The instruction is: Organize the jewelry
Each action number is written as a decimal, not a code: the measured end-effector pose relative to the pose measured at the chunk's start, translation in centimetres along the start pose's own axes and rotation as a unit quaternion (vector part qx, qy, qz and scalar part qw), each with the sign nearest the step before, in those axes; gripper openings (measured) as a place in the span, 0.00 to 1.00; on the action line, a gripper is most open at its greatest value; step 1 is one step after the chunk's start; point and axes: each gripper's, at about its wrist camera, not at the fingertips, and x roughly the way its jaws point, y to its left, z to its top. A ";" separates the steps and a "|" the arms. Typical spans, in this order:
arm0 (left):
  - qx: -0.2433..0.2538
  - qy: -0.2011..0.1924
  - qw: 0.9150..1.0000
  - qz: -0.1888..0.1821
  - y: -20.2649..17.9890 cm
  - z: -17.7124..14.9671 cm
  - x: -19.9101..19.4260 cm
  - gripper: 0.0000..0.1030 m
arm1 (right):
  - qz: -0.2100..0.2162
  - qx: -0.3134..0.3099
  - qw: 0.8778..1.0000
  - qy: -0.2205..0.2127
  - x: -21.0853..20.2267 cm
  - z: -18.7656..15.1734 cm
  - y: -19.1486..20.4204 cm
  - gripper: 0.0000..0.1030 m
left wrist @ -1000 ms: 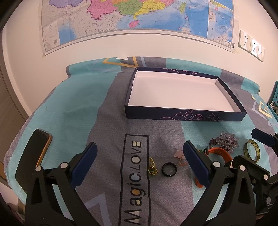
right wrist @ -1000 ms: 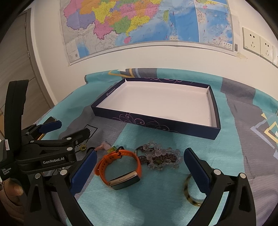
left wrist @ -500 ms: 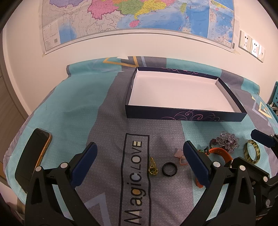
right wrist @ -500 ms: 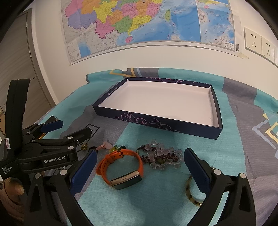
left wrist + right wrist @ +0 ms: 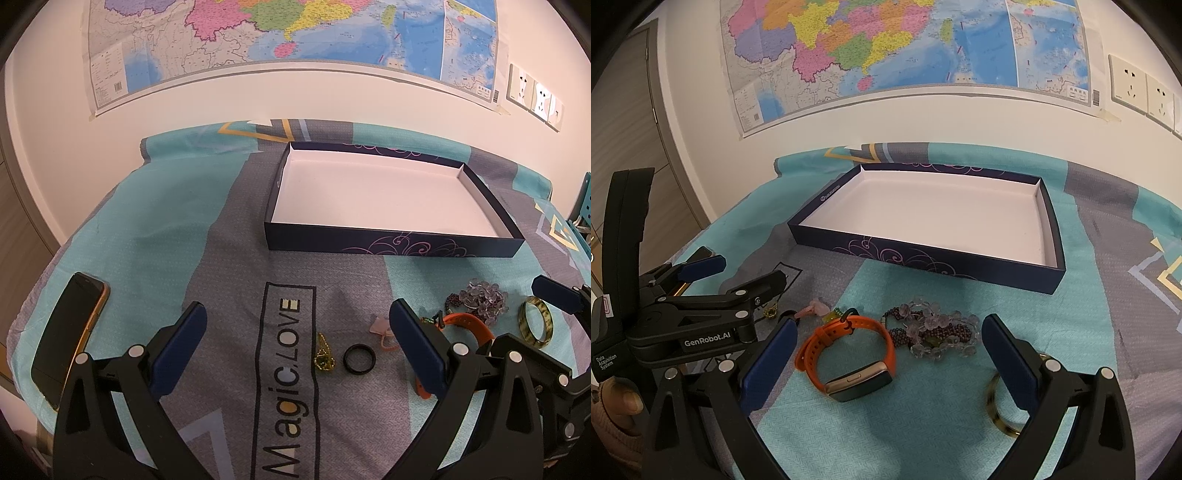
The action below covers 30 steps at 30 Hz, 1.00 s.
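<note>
- A wall map (image 5: pixel 886 48) hangs above a tabletop draped in a teal and grey cloth (image 5: pixel 147 236).
- The shallow navy box (image 5: pixel 923 258) sits at the far side, its white floor bare; sorting looks not yet begun.
- Both tools hover low, holding nothing: left tool (image 5: pixel 295 354) spread wide, right tool (image 5: pixel 886 362) spread wide.
- The orange watch (image 5: pixel 849 354) lies between the right tool's fingers, likely the first pick.
- Beaded bracelets (image 5: pixel 934 332) touch it; a greenish bangle (image 5: pixel 535 325) lies beside them.
- Black ring (image 5: pixel 359 357), gold trinket (image 5: pixel 323 356), and a pink piece (image 5: pixel 382 328), perhaps an earring, lie before the left tool.
- Next: lower, close on the strap, carry it into the box.
</note>
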 end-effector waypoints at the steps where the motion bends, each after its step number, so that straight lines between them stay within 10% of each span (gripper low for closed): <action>1: 0.000 0.000 1.000 0.000 0.0 0.0 0.0 0.95 | 0.000 0.001 1.000 0.000 0.0 0.0 0.0 0.94; 30: 0.005 0.000 1.000 -0.017 1.3 -0.8 0.0 0.95 | 0.002 -0.005 1.000 0.004 -0.3 -0.1 -0.1 0.94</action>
